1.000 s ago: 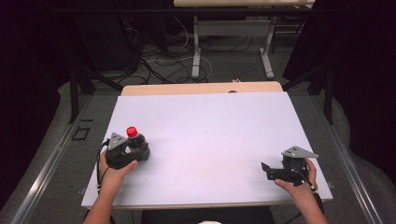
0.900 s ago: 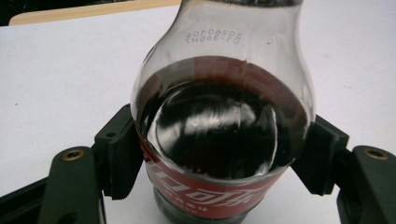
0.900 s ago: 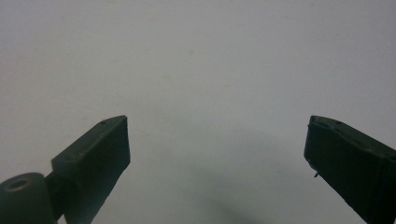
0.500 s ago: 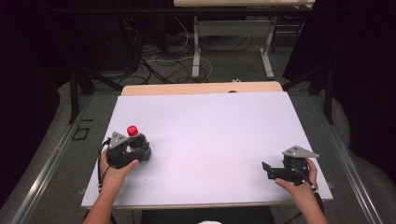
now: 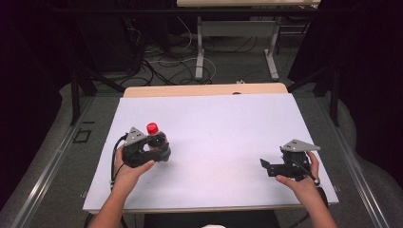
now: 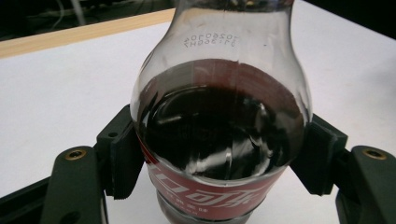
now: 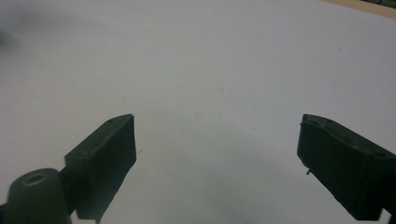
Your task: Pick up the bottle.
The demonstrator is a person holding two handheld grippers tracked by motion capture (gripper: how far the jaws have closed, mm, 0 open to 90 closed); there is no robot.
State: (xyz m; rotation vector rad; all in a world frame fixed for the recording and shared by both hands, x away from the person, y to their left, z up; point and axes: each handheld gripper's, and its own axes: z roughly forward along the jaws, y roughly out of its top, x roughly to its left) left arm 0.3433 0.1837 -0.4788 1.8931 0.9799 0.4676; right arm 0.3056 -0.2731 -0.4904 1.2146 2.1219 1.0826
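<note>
High view: bottle (image 5: pixel 157 141) stands upright on the white counter (image 5: pixel 223 133), left-front area, red cap (image 5: pixel 152 128) on top. Left tongs (image 5: pixel 159 151) sit around its lower body, left hand (image 5: pixel 130 166) behind them, grey plate (image 5: pixel 134 136) beside the cap. Right tongs (image 5: pixel 265 166) are well apart from the bottle, at the right-front of the counter, pointing left, held in the right hand (image 5: pixel 299 178); nothing between them.

Left gripper view: bottle (image 6: pixel 219 140) dead centre, dark liquid up to the shoulder, red label (image 6: pixel 205 198) low on the body. Both pads (image 6: pixel 123 158) touch the bottle's sides, one on each flank just above the label, so left tongs (image 6: pixel 219 158) are clamped on the bottle. White counter (image 6: pixel 56 93) behind, wooden edge (image 6: pixel 70 37) at the far side.

Right gripper view: right tongs (image 7: pixel 217 158) spread wide, jaws at either side of frame, bare white counter (image 7: pixel 210 70) between and beyond them. Jaws grip nothing.
</note>
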